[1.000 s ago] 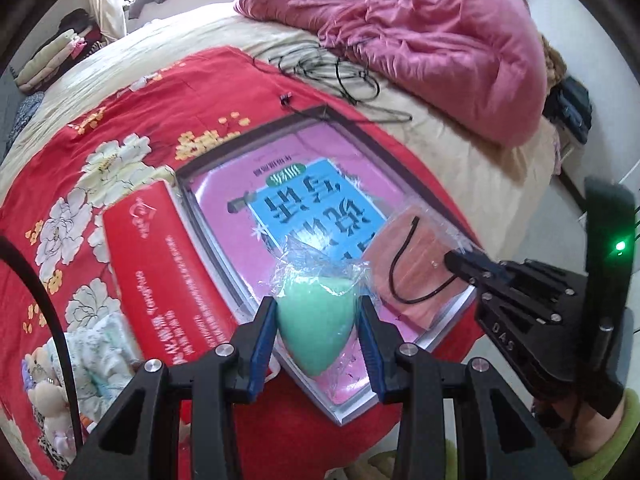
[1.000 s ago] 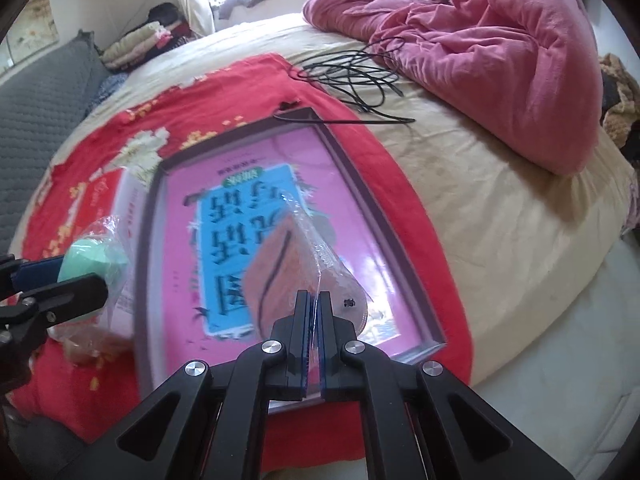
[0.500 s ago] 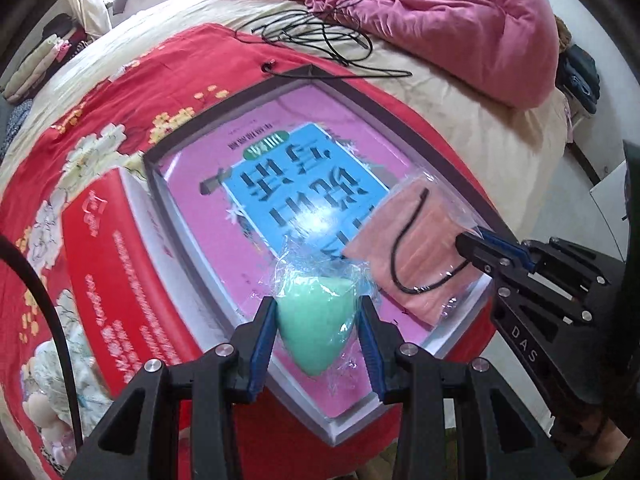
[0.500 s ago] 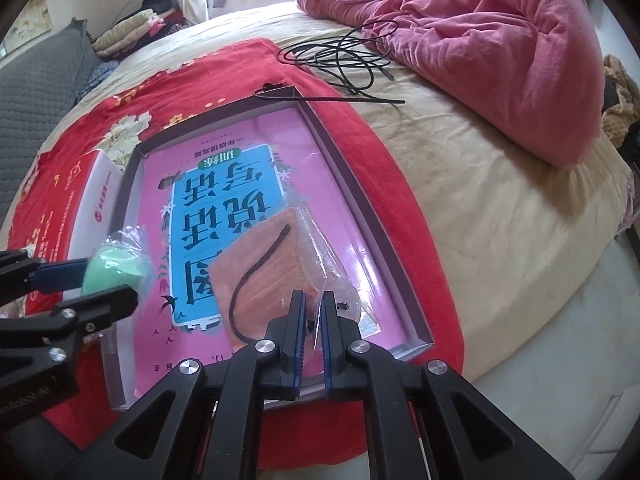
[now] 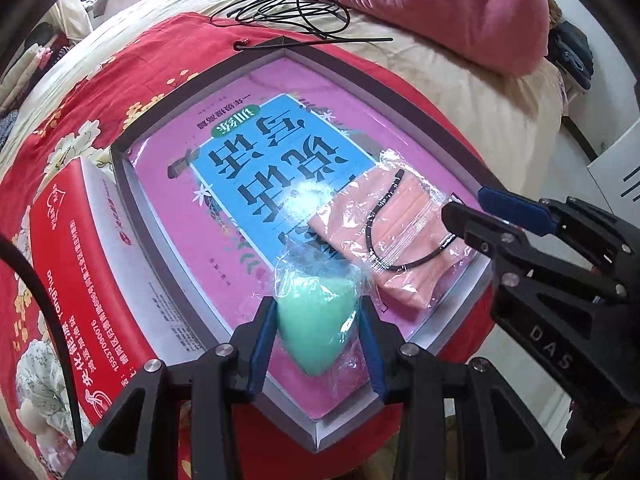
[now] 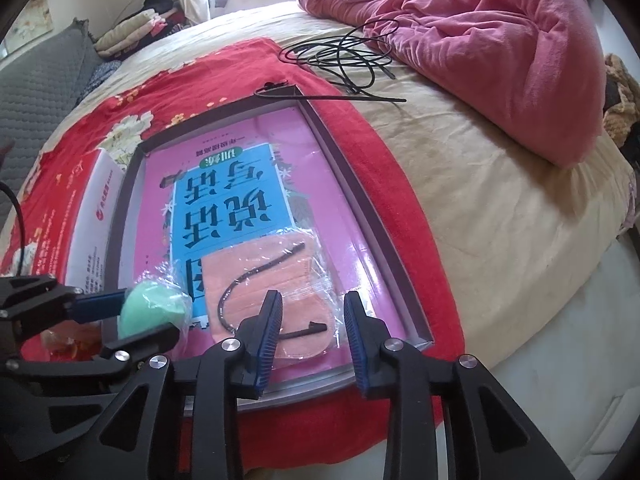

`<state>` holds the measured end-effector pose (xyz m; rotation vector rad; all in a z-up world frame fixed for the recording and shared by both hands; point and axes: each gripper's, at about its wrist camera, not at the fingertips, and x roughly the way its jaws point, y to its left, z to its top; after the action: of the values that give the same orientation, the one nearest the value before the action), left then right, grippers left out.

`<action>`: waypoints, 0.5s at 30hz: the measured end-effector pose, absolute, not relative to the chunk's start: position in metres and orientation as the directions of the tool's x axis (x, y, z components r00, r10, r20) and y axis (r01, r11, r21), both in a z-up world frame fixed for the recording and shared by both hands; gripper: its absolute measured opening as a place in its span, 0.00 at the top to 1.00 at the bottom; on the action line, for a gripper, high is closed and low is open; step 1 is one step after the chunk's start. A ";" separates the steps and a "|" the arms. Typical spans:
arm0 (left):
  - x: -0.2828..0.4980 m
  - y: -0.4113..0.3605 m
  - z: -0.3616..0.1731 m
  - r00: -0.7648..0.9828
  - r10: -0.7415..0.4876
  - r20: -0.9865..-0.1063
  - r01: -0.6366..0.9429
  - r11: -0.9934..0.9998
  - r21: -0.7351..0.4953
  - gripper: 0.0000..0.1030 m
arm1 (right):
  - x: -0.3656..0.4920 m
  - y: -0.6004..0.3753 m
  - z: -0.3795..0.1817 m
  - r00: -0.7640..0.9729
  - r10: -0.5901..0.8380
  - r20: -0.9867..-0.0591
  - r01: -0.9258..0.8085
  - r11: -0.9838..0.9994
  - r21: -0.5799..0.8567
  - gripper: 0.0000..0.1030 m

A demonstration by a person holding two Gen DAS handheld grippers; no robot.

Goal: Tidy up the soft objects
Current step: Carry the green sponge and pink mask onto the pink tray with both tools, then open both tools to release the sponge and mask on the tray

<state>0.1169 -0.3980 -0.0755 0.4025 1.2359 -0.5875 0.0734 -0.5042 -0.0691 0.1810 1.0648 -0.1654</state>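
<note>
My left gripper (image 5: pixel 318 326) is shut on a green teardrop sponge (image 5: pixel 316 322) wrapped in clear plastic, held over the near corner of a shallow grey-rimmed box (image 5: pixel 132 200). The sponge also shows in the right wrist view (image 6: pixel 154 310). An orange face mask in a clear bag (image 5: pixel 390 232) lies flat in the box on a pink and blue book (image 5: pixel 256 156). My right gripper (image 6: pixel 312 320) is open, its fingers astride the mask's near end (image 6: pixel 260 276); it also shows in the left wrist view (image 5: pixel 480 208).
The box rests on a red floral cloth (image 6: pixel 132 92) on a bed. A red and white box (image 5: pixel 72 264) lies left of it. Black cables (image 6: pixel 340 54) and a pink quilt (image 6: pixel 500 36) lie beyond. The bed edge drops off at right.
My right gripper has opened and let go of the bagged mask, which now lies flat in the box. My left gripper has carried the sponge forward over the box.
</note>
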 end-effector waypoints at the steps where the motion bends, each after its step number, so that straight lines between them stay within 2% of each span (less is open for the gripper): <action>1: 0.117 -0.398 -0.076 0.215 -0.197 -0.957 0.619 0.785 -0.023 0.60 | 0.073 -0.505 -0.069 0.475 -0.046 -0.879 0.224 0.972 0.070 0.67; 4: 0.115 -0.399 -0.076 0.221 -0.188 -0.957 0.624 0.781 -0.010 0.60 | 0.070 -0.506 -0.066 0.481 -0.048 -0.875 0.235 0.969 0.075 0.57; 9: 0.115 -0.401 -0.078 0.227 -0.181 -0.957 0.626 0.779 0.001 0.60 | 0.063 -0.508 -0.056 0.491 -0.072 -0.868 0.242 0.969 0.057 0.54; 11: 0.114 -0.401 -0.079 0.232 -0.172 -0.957 0.628 0.778 0.013 0.60 | 0.060 -0.508 -0.052 0.495 -0.088 -0.864 0.244 0.969 0.041 0.49; 15: 0.112 -0.403 -0.079 0.243 -0.165 -0.956 0.632 0.775 0.027 0.55 | 0.053 -0.511 -0.045 0.501 -0.110 -0.858 0.261 0.965 0.029 0.46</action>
<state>0.1124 -0.4031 -0.0785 0.4565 1.2119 -0.5708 0.0534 -0.5107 -0.0450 0.1632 1.0226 -0.2253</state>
